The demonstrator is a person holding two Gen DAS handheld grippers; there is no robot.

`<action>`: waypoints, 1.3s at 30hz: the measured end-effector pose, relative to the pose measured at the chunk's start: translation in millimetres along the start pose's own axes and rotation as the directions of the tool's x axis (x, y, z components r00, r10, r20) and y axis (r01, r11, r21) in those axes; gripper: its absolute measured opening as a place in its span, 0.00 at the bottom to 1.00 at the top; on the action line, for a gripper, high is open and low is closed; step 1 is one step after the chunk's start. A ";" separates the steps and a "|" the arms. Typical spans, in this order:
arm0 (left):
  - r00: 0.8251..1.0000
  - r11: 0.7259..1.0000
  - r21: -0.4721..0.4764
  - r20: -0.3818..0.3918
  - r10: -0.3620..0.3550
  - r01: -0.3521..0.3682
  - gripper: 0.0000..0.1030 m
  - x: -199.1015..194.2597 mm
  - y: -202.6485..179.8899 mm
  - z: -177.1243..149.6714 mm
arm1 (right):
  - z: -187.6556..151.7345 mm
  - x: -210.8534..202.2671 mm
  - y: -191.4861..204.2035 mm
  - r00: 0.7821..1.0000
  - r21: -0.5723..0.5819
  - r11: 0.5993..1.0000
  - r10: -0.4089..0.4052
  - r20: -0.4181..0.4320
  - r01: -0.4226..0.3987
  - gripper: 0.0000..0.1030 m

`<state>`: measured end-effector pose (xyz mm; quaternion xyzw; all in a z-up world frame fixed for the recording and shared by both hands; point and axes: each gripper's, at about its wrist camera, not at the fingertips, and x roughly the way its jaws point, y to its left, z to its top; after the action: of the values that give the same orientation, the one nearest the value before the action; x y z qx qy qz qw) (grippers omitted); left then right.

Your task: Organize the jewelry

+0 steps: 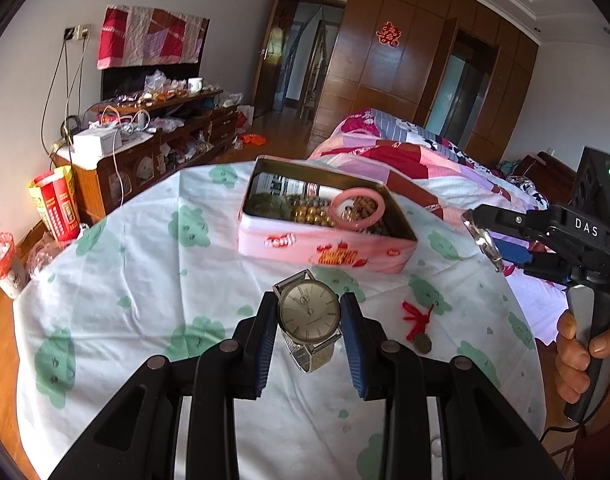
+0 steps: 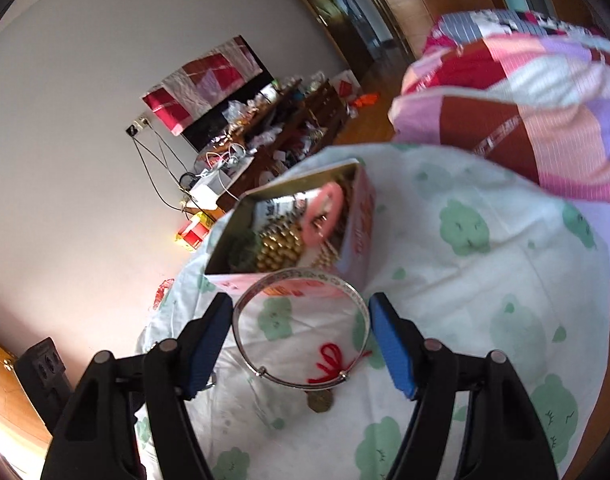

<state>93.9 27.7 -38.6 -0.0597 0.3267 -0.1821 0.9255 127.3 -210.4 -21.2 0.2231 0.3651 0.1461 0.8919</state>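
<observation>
My left gripper is shut on a silver wristwatch, dial up, its mesh strap hanging below the pads above the table. At the right of the left wrist view my right gripper holds a thin silver bangle, seen edge-on. In the right wrist view this bangle spans the gap and touches both blue pads of that gripper. Ahead stands an open pink tin holding gold beads and a pink bangle. A red knot charm with a coin lies on the cloth.
The round table wears a white cloth with green patches. Beyond it stands a bed with a patchwork quilt; a cluttered wooden cabinet runs along the left wall. A person's hand grips the right gripper's handle.
</observation>
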 end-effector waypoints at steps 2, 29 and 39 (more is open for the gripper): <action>1.000 1.000 0.004 0.014 -0.004 0.004 0.31 0.9 0.0 7.0 | 5.6 0.9 11.7 1.000 -0.036 0.999 -0.009 0.015 0.009 0.71; 0.992 0.981 0.152 -0.014 0.124 -0.121 0.31 152.5 -8.1 87.7 | 61.5 127.6 4.7 0.989 -0.108 0.983 -0.151 0.006 0.151 0.72; 0.987 0.979 0.140 -0.029 0.156 -0.151 0.49 150.8 -8.1 91.3 | 63.4 106.3 0.1 0.994 -0.047 0.994 -0.092 0.064 0.095 0.78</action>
<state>257.3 -37.3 -53.5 0.0334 0.3355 -0.1334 0.9320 246.1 -183.7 -43.3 0.1878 0.3438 0.1061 0.9139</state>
